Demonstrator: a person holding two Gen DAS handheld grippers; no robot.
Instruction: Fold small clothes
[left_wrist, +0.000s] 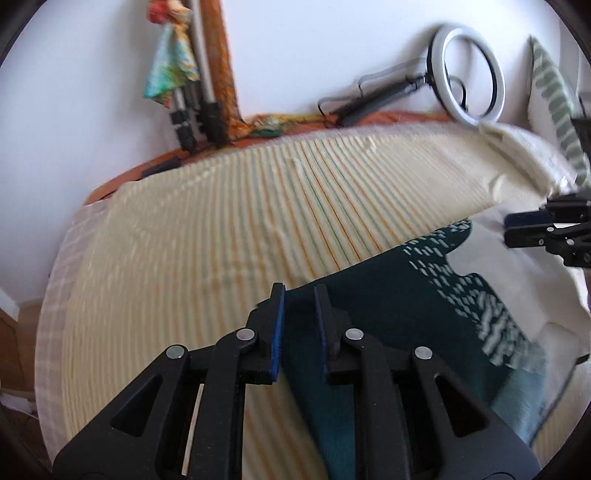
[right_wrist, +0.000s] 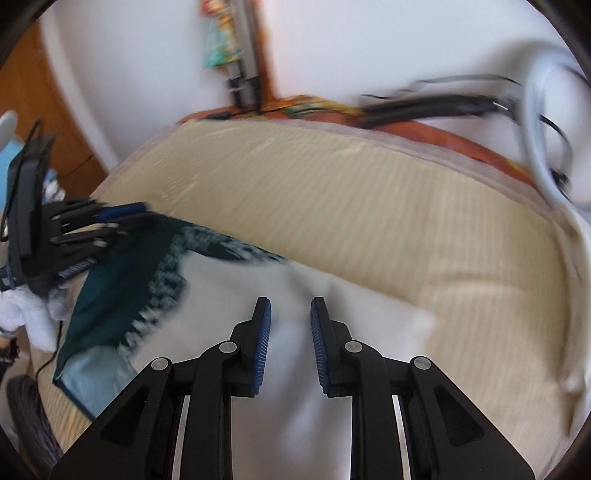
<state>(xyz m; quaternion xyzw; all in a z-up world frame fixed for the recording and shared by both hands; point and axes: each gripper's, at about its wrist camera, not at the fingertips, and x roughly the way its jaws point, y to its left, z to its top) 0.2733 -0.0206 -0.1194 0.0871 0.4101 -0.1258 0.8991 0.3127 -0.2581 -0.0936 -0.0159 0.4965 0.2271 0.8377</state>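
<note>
A small garment, dark green (left_wrist: 373, 325) with a white speckled band and a white part (left_wrist: 491, 266), lies spread on the striped cream bed cover (left_wrist: 221, 236). My left gripper (left_wrist: 300, 291) is open, its fingers over the garment's dark green edge. My right gripper (right_wrist: 290, 306) is open above the garment's white part (right_wrist: 295, 369); it also shows at the right edge of the left wrist view (left_wrist: 517, 230). The green part (right_wrist: 118, 280) lies to the right gripper's left, under the left gripper (right_wrist: 122, 218). Both views are blurred.
A ring light on a black stand (left_wrist: 465, 77) leans on the white wall behind the bed. A tripod with a colourful cloth (left_wrist: 173, 62) stands at the back. A striped pillow (left_wrist: 557, 103) is at far right. A wooden door (right_wrist: 33, 96) is left.
</note>
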